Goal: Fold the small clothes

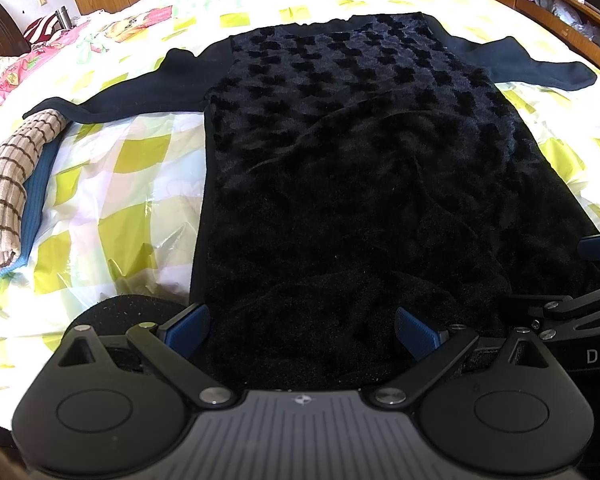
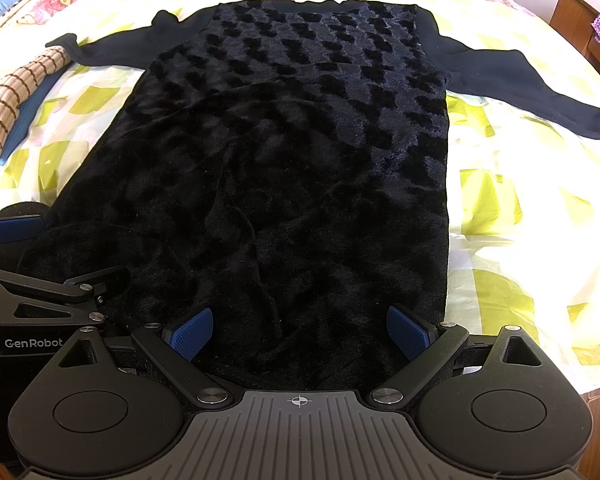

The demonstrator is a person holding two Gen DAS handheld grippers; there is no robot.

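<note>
- Top (image 1: pixel 340 152) lies flat on bed (image 1: pixel 112 184), sleeves spread, hem nearest, ready to fold.
- Left hand-held gripper (image 1: pixel 302 330) jaws wide, empty, over hem's left part.
- Right hand-held gripper (image 2: pixel 300 330) wide too, empty, at hem's right part; likely a two-point hem pickup.
- Striped cloth (image 1: pixel 8 184) set aside left.

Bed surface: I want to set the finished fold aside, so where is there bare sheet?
Free: the checked sheet right of the black top, below its right sleeve. A narrower strip lies between the top's left edge and the folded striped cloth. Crowded: the near hem, where the open left gripper and right gripper sit.
</note>
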